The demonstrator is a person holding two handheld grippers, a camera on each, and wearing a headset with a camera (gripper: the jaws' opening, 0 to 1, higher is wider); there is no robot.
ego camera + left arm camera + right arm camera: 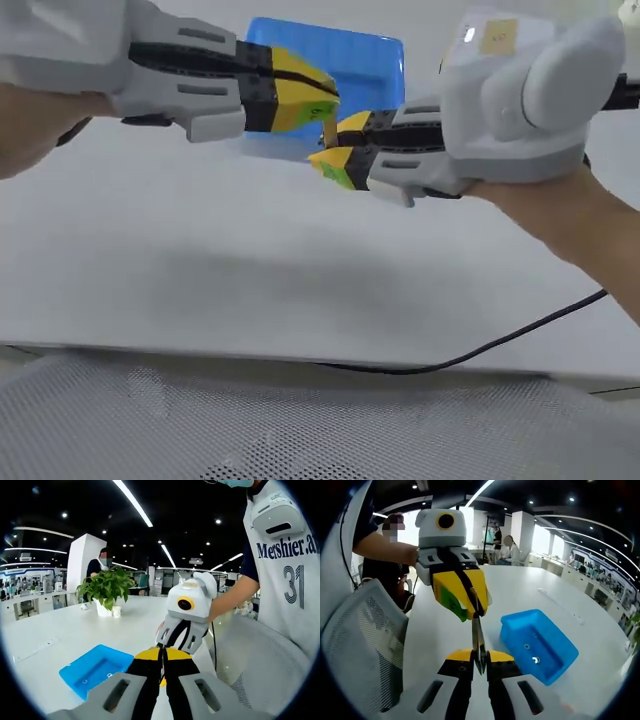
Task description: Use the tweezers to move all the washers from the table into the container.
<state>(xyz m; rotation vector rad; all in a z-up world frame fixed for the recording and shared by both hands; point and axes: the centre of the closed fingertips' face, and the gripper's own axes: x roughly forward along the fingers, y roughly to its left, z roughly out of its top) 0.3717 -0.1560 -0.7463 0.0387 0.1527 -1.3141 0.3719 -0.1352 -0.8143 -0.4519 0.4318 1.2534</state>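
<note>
Wide white table [250, 280] with a grey mesh chair back at its near edge. The shallow blue plastic rectangular container [551, 644] sits on the table on the far side of both grippers from the person. In the right gripper view it is off to the right of the jaw line; in the left gripper view, low left.

The left gripper [473, 611] and right gripper [480, 664] meet nose to nose above the table, just in front of the container. Both sets of jaws are clenched on the same thin metal tweezers [478, 632], one at each end. The tweezers' long axis runs straight along the right gripper's jaw line into the left gripper's yellow tips, roughly parallel to the container's near edge, so neither end points into it.

This looks like a hand-over or regrip. Whichever gripper keeps the tweezers must swing the free end away from the person to reach the container. Both are about equally near to it.

Two small metal washers [535, 659] lie on the container floor. Cannot tell whether any are left on the table.
</note>
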